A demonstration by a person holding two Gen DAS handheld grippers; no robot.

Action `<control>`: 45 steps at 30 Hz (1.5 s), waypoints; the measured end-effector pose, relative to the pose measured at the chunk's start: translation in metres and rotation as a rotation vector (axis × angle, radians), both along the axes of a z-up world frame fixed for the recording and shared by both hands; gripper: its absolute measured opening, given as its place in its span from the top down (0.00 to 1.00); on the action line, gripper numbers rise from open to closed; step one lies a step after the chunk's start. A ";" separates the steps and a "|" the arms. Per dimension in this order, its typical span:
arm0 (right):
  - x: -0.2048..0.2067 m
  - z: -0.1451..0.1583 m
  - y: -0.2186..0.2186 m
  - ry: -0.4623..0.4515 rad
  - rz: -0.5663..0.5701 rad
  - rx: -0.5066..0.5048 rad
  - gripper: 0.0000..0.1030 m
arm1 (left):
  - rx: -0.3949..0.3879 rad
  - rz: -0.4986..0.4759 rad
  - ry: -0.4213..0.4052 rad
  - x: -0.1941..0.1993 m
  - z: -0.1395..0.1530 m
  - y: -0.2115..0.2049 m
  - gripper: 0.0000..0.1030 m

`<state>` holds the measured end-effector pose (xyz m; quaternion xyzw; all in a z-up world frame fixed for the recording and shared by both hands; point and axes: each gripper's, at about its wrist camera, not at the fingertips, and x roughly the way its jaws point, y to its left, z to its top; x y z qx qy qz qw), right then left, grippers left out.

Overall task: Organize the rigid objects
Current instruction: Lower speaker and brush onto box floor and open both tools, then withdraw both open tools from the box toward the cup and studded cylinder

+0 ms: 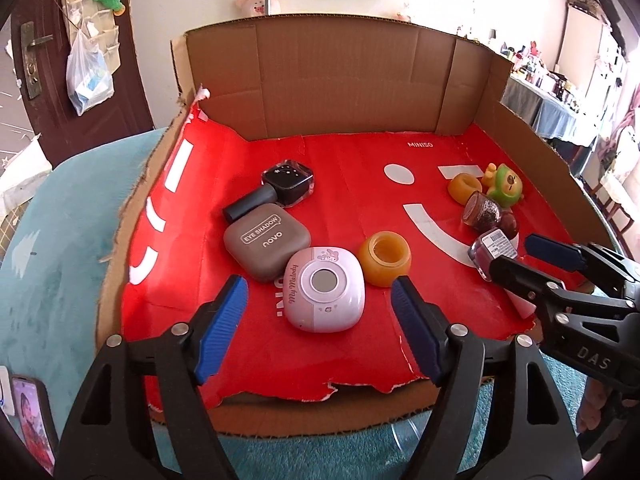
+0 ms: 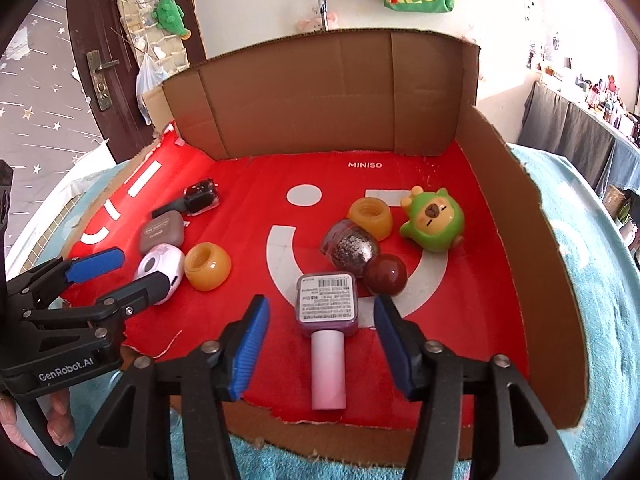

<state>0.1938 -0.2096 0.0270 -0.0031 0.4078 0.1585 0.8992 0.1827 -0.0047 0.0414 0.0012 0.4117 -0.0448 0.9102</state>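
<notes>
A cardboard tray with a red floor point(image 1: 352, 160) holds the objects. My left gripper point(image 1: 317, 284) is open, its blue pads on either side of a pink "My Melody" case point(image 1: 324, 288) without touching it. Behind the case lie a brown eye shadow case point(image 1: 266, 240), a black nail polish bottle point(image 1: 280, 188) and an orange ring-shaped cup point(image 1: 384, 258). My right gripper point(image 2: 320, 306) is open too. A purple nail polish bottle point(image 2: 326, 300) with a pink cap lies between its pads, apart from both. Beyond it sit a dark red ball point(image 2: 386, 274), a glitter jar point(image 2: 350, 248), a second orange cup point(image 2: 370, 216) and a green capybara toy point(image 2: 434, 220).
Brown cardboard walls point(image 2: 320, 96) rise at the tray's back and right side; its left and near edges are low and torn. The tray rests on a teal fuzzy cloth point(image 1: 60, 280). A phone point(image 1: 30, 420) lies at the near left. A hand point(image 2: 60, 420) holds the left gripper.
</notes>
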 end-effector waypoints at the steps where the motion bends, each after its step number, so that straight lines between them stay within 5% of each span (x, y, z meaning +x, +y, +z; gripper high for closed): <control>1: -0.003 0.002 0.000 -0.007 0.001 0.003 0.38 | -0.001 0.003 -0.002 -0.001 0.001 0.001 0.29; 10: -0.023 0.021 -0.003 -0.063 0.008 0.027 0.16 | -0.013 0.024 -0.006 -0.013 0.005 0.007 0.28; 16: -0.038 0.030 -0.004 -0.098 0.019 0.039 0.03 | -0.026 0.026 -0.024 -0.024 0.011 0.010 0.14; 26: -0.058 0.040 -0.005 -0.148 0.025 0.063 0.00 | -0.047 0.036 -0.078 -0.044 0.024 0.016 0.01; 36: -0.073 0.042 -0.005 -0.165 0.021 0.063 0.00 | 0.001 -0.007 -0.130 -0.068 0.029 0.008 0.01; 45: -0.084 0.038 -0.001 -0.163 0.023 0.047 0.00 | -0.033 -0.016 -0.149 -0.084 0.027 0.012 0.00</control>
